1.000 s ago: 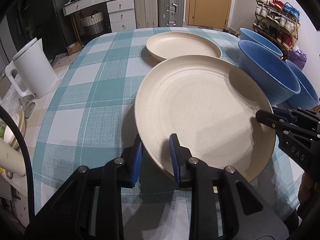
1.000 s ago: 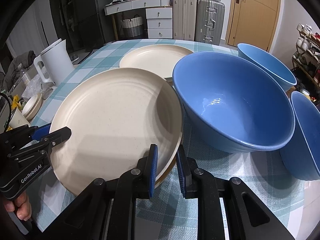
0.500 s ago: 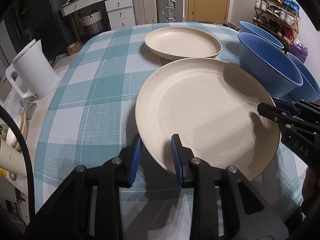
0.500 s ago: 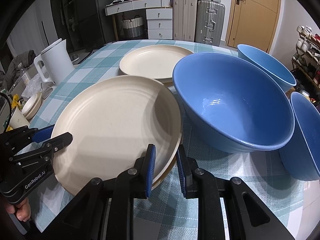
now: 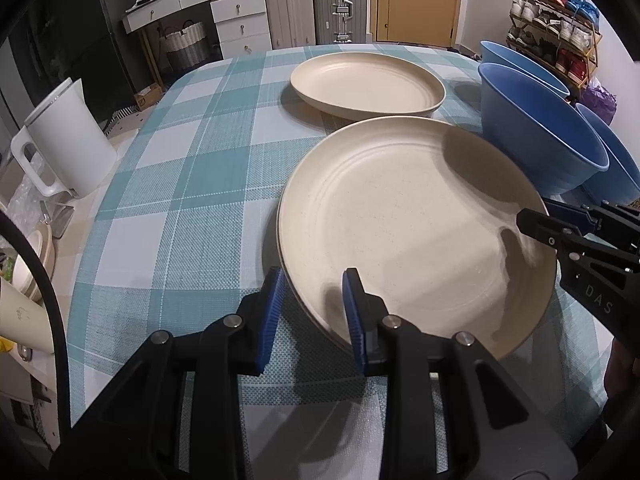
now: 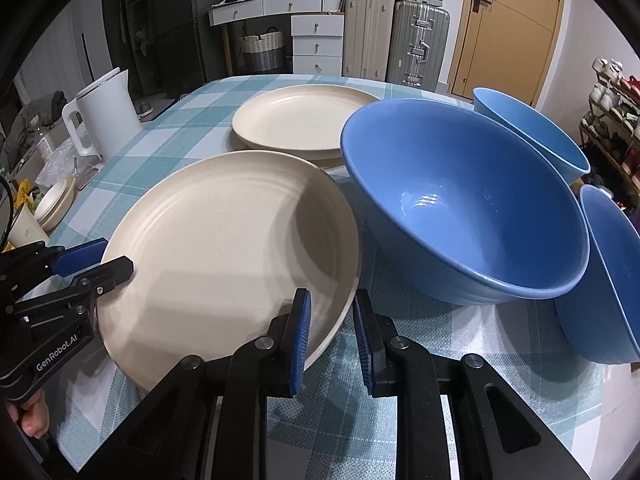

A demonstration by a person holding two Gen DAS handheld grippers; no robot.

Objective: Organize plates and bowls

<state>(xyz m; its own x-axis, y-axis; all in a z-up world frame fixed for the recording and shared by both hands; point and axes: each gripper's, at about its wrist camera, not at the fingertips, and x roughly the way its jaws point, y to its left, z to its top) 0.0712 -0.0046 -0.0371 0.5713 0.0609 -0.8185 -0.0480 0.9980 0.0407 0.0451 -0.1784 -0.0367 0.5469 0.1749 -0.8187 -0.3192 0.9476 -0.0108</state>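
Cream plate (image 5: 416, 224) sits on the table's near side, both claws pinching its rim: left gripper (image 5: 312, 312) near-left, right gripper (image 6: 330, 330) near-right. Your stacking target, far plate (image 5: 366, 82), lies straight beyond.

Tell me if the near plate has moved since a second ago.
Yes. The near plate sank slightly: its far rim overlapped the far plate before, and now barely meets it.
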